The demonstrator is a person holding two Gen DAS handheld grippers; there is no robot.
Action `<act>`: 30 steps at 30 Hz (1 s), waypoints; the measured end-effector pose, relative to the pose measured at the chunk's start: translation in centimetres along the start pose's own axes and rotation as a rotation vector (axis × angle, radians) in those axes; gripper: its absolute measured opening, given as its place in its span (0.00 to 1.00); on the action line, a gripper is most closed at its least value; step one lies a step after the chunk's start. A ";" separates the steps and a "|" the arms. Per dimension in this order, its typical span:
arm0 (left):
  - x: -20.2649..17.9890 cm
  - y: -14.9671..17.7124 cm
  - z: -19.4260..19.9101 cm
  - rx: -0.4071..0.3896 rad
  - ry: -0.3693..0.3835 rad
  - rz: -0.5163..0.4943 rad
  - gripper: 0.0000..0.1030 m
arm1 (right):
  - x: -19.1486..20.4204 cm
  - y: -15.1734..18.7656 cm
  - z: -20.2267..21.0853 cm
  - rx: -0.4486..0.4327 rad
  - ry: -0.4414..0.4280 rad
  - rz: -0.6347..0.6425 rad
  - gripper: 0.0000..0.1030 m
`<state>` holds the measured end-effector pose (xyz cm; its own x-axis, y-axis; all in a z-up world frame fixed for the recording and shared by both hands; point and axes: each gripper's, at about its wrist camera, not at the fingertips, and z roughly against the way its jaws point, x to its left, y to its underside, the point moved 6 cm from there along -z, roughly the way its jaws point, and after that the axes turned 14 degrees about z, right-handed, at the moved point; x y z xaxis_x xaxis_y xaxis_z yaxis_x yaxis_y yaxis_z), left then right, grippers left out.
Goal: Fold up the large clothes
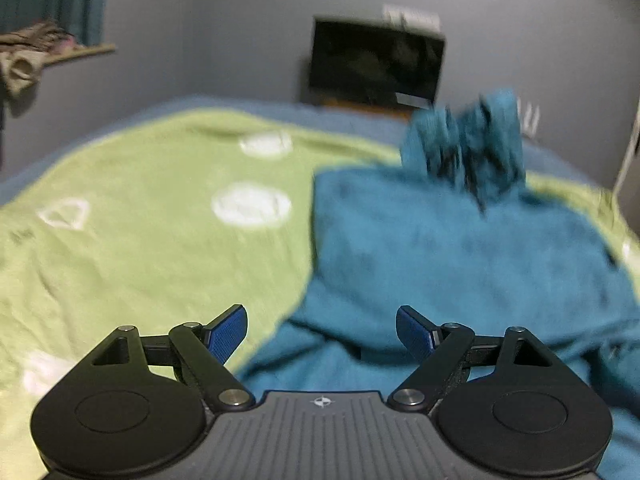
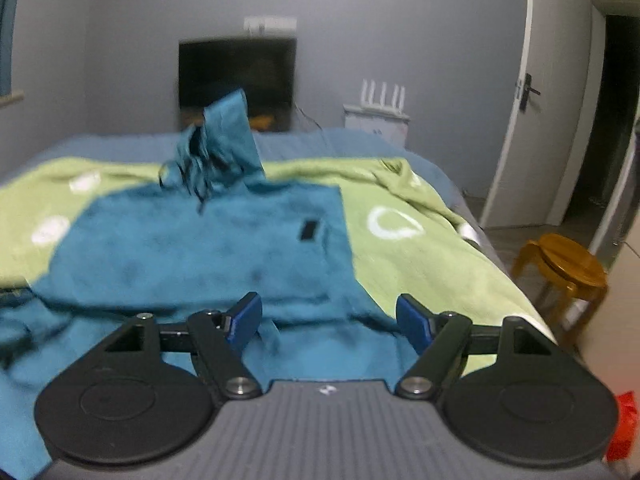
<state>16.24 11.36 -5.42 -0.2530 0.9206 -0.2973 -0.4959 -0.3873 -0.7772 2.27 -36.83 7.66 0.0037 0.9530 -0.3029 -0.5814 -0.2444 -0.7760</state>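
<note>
A large teal garment [image 1: 460, 248] lies spread on a green blanket [image 1: 140, 220] on a bed. It also shows in the right wrist view [image 2: 200, 248], with a small black label [image 2: 310, 231] on its right side. At its far end a bunched part with dark fringe [image 2: 216, 148] stands up; the same bunch shows in the left wrist view [image 1: 468, 140]. My left gripper [image 1: 322, 334] is open and empty above the garment's near left edge. My right gripper [image 2: 330, 326] is open and empty above the garment's near right part.
The green blanket [image 2: 420, 248] has white shapes and covers a blue bed. A dark screen [image 2: 236, 76] stands against the grey wall behind. A wooden stool [image 2: 568, 268] stands right of the bed, near an open door [image 2: 520, 88]. Clothes [image 1: 28, 52] hang at far left.
</note>
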 end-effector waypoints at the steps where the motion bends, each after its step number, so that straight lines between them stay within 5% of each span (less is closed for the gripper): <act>1: 0.1 -0.9 1.4 -0.020 0.029 0.019 0.88 | -0.2 0.5 0.2 0.008 0.001 -0.008 0.74; 6: 0.6 -4.7 8.9 -0.162 0.117 0.007 0.97 | -1.1 2.0 0.7 0.035 -0.013 -0.066 0.76; 11: 2.5 -7.7 14.7 -0.142 0.160 0.016 0.99 | -1.2 2.4 0.8 0.030 -0.033 -0.066 0.76; 15: 5.1 -7.9 18.2 -0.140 0.106 -0.011 0.99 | -0.9 2.5 0.7 0.023 -0.053 -0.068 0.76; 21: 8.1 -4.5 20.6 -0.027 0.031 -0.045 0.99 | -0.7 2.7 1.2 0.020 -0.092 -0.072 0.76; 30: 10.4 0.1 21.1 0.161 0.067 0.090 0.98 | -0.3 4.8 3.9 0.032 -0.244 -0.090 0.76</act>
<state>-3.92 19.92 3.11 -0.2494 0.8812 -0.4017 -0.6014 -0.4660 -0.6490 -3.71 -37.61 6.21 -0.1373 0.9866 -0.0883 -0.6129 -0.1547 -0.7748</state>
